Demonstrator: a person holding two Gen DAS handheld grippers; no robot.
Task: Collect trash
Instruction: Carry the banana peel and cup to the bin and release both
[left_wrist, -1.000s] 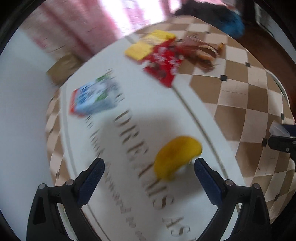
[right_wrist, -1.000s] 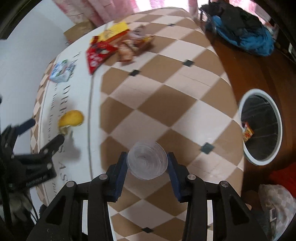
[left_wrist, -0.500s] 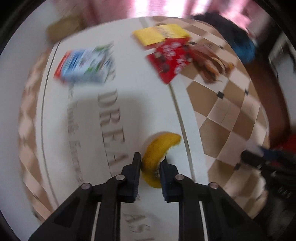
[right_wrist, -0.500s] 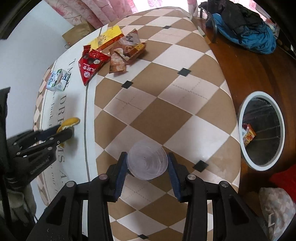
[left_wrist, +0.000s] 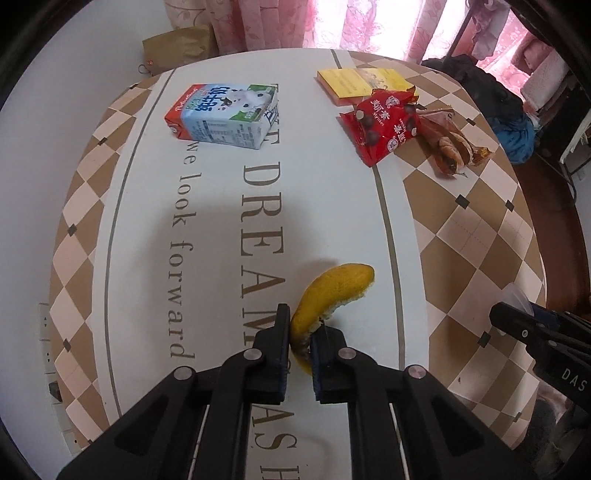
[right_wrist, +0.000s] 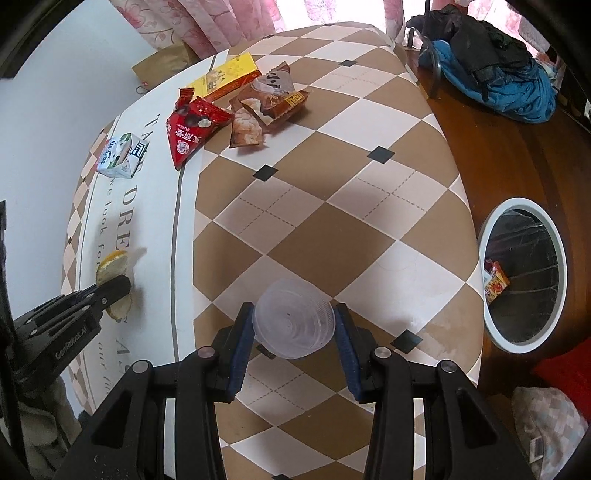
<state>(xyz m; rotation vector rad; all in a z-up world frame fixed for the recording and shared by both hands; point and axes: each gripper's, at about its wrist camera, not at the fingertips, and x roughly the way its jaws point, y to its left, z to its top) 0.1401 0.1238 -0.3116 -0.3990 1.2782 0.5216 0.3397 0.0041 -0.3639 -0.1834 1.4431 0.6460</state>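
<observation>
My left gripper (left_wrist: 299, 325) is shut on the near end of a yellow banana peel (left_wrist: 332, 291) that rests on the white strip of the tablecloth; it also shows in the right wrist view (right_wrist: 112, 269). My right gripper (right_wrist: 293, 321) is shut on a clear plastic cup (right_wrist: 293, 317) held above the checkered cloth. A milk carton (left_wrist: 221, 116), a red snack bag (left_wrist: 384, 123), a yellow box (left_wrist: 360, 83) and brown wrappers (left_wrist: 448, 142) lie at the table's far side.
A white-rimmed trash bin (right_wrist: 522, 273) with a wrapper inside stands on the floor right of the table. A blue and black bag (right_wrist: 491, 79) lies on the floor beyond. A paper bag (left_wrist: 177, 46) stands behind the table by the curtain.
My left gripper went from open around the banana peel to shut on it. My right gripper moved over the table toward the bin side, still holding the cup.
</observation>
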